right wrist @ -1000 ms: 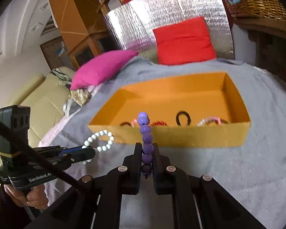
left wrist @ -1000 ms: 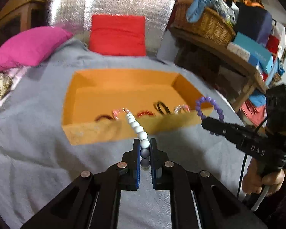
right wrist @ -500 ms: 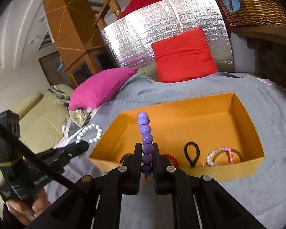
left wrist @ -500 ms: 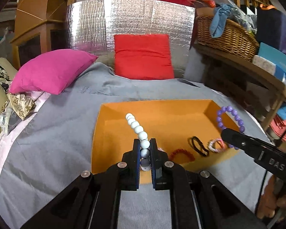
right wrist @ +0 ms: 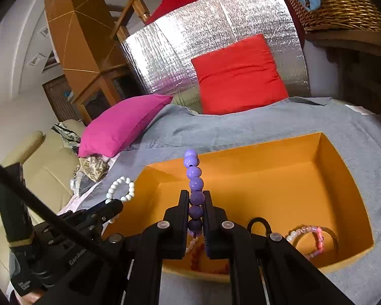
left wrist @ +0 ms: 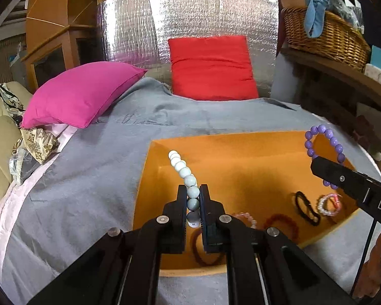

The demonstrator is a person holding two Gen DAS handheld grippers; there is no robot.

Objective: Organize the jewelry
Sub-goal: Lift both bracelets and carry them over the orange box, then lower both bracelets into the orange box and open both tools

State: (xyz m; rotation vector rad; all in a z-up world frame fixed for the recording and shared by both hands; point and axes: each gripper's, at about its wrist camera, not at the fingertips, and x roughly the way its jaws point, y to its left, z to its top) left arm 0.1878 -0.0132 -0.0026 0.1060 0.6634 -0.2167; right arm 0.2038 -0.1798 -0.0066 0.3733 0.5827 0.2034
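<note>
Left wrist view: the left gripper (left wrist: 193, 204) has its jaws clamped on a bracelet of round white beads (left wrist: 185, 175), which stands up over the near left part of an open orange cardboard box (left wrist: 241, 137). The right gripper (right wrist: 196, 208) pinches a bracelet of round purple beads (right wrist: 194, 175) above the same box. On the box floor lie a black hair tie (left wrist: 306, 208), a pink-and-white beaded bracelet (left wrist: 329, 204) and a red beaded bracelet (left wrist: 282, 222). The box sits on a grey blanket (left wrist: 101, 157).

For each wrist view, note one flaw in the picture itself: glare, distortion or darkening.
Left wrist view: the silver foil panel glares brightly and the corners go black. Right wrist view: fisheye bends the orange box rim, and foil glare again.
</note>
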